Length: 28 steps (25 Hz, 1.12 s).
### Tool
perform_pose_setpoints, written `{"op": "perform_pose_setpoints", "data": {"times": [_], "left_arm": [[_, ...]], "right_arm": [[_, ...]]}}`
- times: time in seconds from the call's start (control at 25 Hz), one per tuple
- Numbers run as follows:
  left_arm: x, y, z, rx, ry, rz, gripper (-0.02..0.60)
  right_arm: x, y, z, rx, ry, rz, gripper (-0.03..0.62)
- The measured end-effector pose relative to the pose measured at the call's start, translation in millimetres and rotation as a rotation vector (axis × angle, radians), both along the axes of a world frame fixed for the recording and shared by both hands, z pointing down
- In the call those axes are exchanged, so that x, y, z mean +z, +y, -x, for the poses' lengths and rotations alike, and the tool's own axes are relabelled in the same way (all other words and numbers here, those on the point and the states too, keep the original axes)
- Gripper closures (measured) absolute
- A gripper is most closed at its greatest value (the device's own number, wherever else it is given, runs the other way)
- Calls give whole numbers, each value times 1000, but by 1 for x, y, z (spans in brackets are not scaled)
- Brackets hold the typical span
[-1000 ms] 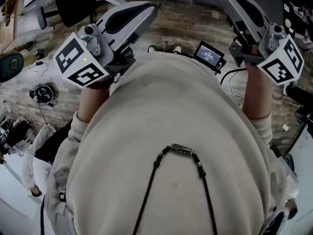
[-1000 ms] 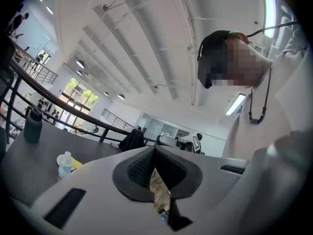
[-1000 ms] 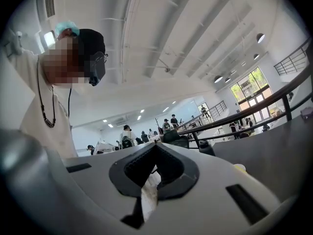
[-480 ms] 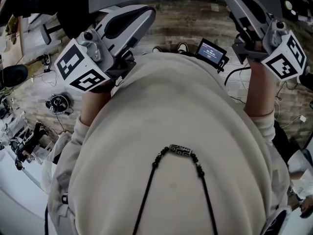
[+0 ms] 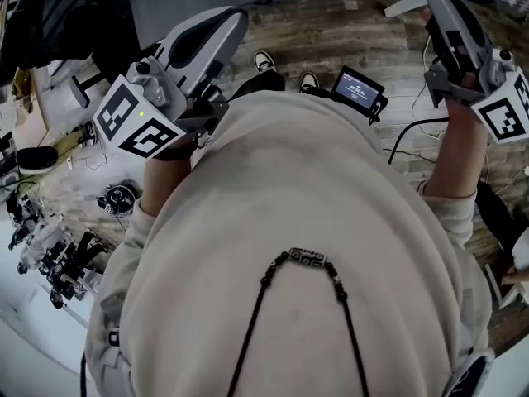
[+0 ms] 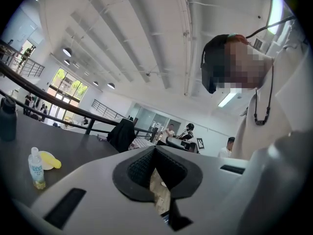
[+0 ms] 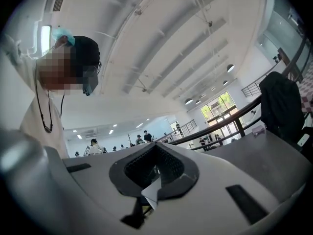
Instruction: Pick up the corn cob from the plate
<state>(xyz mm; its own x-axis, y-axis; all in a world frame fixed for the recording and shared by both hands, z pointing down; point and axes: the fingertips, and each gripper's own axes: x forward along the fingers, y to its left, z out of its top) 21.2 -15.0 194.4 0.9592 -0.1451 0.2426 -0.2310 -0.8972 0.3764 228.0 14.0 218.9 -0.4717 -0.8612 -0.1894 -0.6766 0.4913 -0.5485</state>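
Head view and both tool views. The left tool (image 5: 231, 23) is held at 11 o'clock and the right tool (image 5: 438, 2) at 1 o'clock, in front of a torso clad in a beige sweater (image 5: 289, 222). Each is carried in a bare forearm's hand, with its marker cube (image 5: 136, 122) turned toward the camera. In the left tool view the left tool (image 6: 155, 153) is seen clenched: its dark pads meet at the tip, only a thin slit is left below, and nothing is grasped. The right tool (image 7: 156, 151) is likewise clenched on nothing, its pads closed together. Both tools are aimed upward at a white beamed ceiling (image 6: 146, 43). A small yellow object (image 6: 50, 160), apparently the corn cob, is seen at 8 o'clock in the left tool view. It lies on the dark surface (image 6: 73, 146), just beside a small clear bottle (image 6: 35, 168) and well apart from both tools. A small lit screen (image 5: 357, 89) is shown at 12 o'clock above the wooden floor (image 5: 331, 31).
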Motion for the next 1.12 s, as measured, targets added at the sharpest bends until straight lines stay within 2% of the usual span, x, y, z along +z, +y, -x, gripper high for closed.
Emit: {"op": "perform_pose_setpoints", "data": {"times": [0.2, 0.32, 0.52, 0.76, 1.12], "left_arm": [[-25, -28, -3, 30, 67, 25, 581], [-28, -35, -14, 73, 82, 16, 581], [-22, -37, -19, 141, 90, 14, 581], [-9, -31, -15, 146, 87, 6, 581], [-16, -44, -1, 174, 131, 14, 581]], "right_arm": [[-24, -6, 7, 43, -19, 19, 579], [-30, -4, 9, 61, -33, 26, 579], [-37, -10, 12, 74, 7, 29, 579], [-31, 1, 24, 68, 24, -9, 579], [-60, -9, 61, 45, 140, -33, 579]]}}
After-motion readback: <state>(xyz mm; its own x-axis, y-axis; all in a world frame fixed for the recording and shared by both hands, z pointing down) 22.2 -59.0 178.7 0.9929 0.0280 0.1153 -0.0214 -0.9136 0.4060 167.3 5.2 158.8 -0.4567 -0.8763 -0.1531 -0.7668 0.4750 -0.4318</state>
